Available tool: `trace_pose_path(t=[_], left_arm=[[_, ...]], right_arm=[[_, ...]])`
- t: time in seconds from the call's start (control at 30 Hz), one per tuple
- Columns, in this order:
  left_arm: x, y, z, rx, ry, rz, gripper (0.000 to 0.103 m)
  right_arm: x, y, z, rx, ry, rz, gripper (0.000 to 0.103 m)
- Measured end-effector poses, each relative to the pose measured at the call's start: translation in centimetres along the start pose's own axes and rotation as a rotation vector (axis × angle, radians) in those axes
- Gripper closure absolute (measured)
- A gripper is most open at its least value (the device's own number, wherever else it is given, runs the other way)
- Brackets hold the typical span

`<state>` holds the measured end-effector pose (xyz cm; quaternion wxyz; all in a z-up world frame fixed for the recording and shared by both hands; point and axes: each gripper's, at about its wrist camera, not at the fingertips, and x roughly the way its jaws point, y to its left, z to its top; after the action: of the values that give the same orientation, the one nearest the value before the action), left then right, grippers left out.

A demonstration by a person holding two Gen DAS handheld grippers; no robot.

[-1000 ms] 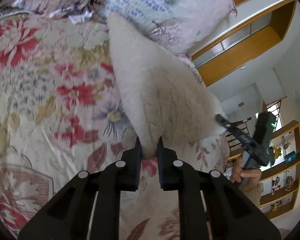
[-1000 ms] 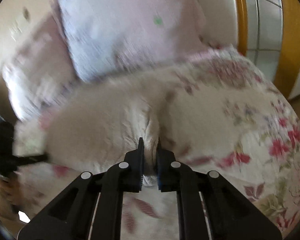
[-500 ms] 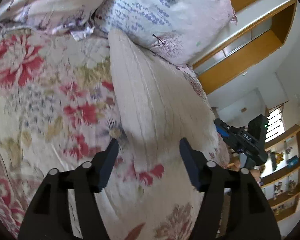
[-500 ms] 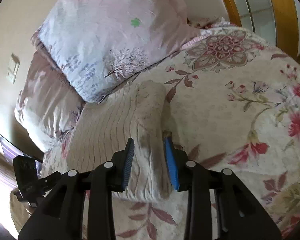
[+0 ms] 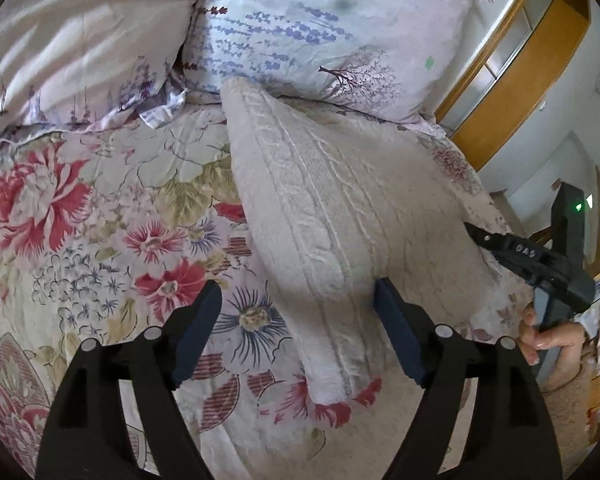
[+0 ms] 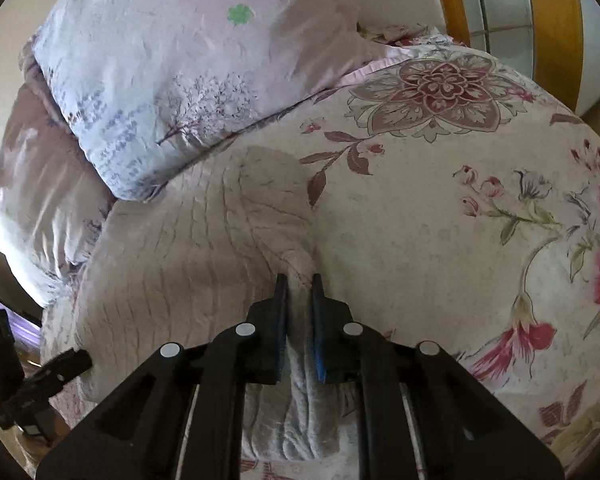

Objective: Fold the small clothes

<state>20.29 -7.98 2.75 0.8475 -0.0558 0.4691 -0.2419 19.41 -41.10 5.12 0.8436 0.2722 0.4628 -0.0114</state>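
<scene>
Quilt (image 5: 100,216), floral, lies beyond the left gripper (image 5: 296,304), whose fingers stand wide apart, released, with the sweater's (image 5: 340,216) folded edge running forward between them toward the pillows (image 5: 320,32). Right gripper (image 6: 299,284) is clenched on a bunched fold of sweater (image 6: 180,264), which spreads left of its fingers.

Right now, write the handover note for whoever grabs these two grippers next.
Left gripper: open, jaws either side of the near edge of the cream cable-knit sweater, holding nothing.
Right gripper: shut on a bunched fold along the sweater's right edge.
Sweater lies on the floral bedspread, its far end against the lavender-print pillow.
Done: sweater laid out, one side doubled over.
Left: probably carry the right-hand fold across, then fold it smaller and tidy it.
</scene>
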Motion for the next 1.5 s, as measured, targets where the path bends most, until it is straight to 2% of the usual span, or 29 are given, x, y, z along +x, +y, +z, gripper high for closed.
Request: trace_pose_path(t=[0.1,0.17,0.27,0.5,0.53,0.57,0.6,0.63,0.7,0.77,0.8,0.83,0.93,1.03,1.1,1.17,1.23,1.3,1.33,1.4,1.47,1.5], left_arm=[[0.0,0.2,-0.1,0.0,0.0,-0.002,0.024],[0.0,0.3,-0.1,-0.002,0.0,-0.004,0.024],[0.2,0.2,-0.2,0.002,0.0,-0.001,0.022],[0.6,0.3,-0.4,-0.004,0.011,-0.013,0.021],[0.7,0.3,-0.4,-0.007,0.012,-0.018,0.021],[0.7,0.4,-0.4,-0.011,0.014,-0.023,0.021],[0.7,0.5,-0.3,-0.017,0.016,-0.029,0.021],[0.8,0.6,-0.3,-0.023,0.017,-0.036,0.021],[0.7,1.0,-0.2,-0.044,0.014,-0.061,0.021],[0.3,1.5,-0.2,-0.073,0.001,-0.099,0.021],[0.1,1.8,-0.2,-0.092,-0.008,-0.122,0.021],[-0.2,2.1,-0.1,-0.111,-0.017,-0.141,0.021],[-0.8,2.9,0.2,-0.16,-0.044,-0.181,0.021],[-1.3,3.7,0.5,-0.2,-0.053,-0.203,0.021],[-1.3,4.3,0.8,-0.227,-0.051,-0.218,0.021],[-1.2,5.1,1.2,-0.26,-0.043,-0.232,0.021],[-0.9,5.5,1.5,-0.286,-0.037,-0.249,0.021],[-0.5,5.7,1.8,-0.306,-0.028,-0.268,0.021],[-0.2,5.7,1.9,-0.309,-0.024,-0.271,0.021],[0.3,5.5,2.0,-0.313,-0.012,-0.273,0.021],[0.8,5.4,2.1,-0.317,-0.003,-0.275,0.021],[1.0,5.4,2.1,-0.323,0.003,-0.28,0.021]], right_arm=[[-0.5,-0.6,0.1,0.038,0.016,0.038,0.084],[-1.0,-1.4,0.3,0.1,0.02,0.092,0.066],[-1.2,-2.5,1.3,0.198,0.012,0.186,0.055],[2.8,-2.1,3.5,0.268,0.12,0.198,0.056],[3.5,-1.7,3.7,0.258,0.13,0.197,0.058],[3.8,-1.4,3.8,0.245,0.127,0.187,0.067],[4.0,-1.1,4.0,0.228,0.116,0.184,0.075],[3.7,-0.6,4.2,0.201,0.08,0.187,0.092],[2.5,0.5,4.7,0.144,-0.018,0.213,0.093],[0.1,2.1,5.1,0.049,-0.155,0.228,0.093],[-0.2,2.7,5.3,0.012,-0.18,0.193,0.093],[0.4,3.1,5.4,-0.023,-0.159,0.109,0.093],[4.5,2.3,5.3,-0.024,-0.005,-0.058,0.093],[4.8,1.9,5.3,-0.005,0.007,-0.049,0.092],[3.6,1.9,5.3,-0.003,-0.007,-0.044,0.082],[1.8,1.9,5.1,-0.022,-0.06,-0.06,0.071],[-0.7,2.3,4.4,-0.057,-0.127,-0.005,0.069],[-1.9,3.0,3.6,-0.1,-0.145,0.058,0.068],[-2.1,3.7,2.9,-0.14,-0.131,0.094,0.065],[-1.1,4.5,2.3,-0.175,-0.073,0.104,0.058],[2.5,4.5,1.3,-0.202,0.069,0.024,0.054],[2.3,4.5,1.2,-0.218,0.02,0.028,0.053]])
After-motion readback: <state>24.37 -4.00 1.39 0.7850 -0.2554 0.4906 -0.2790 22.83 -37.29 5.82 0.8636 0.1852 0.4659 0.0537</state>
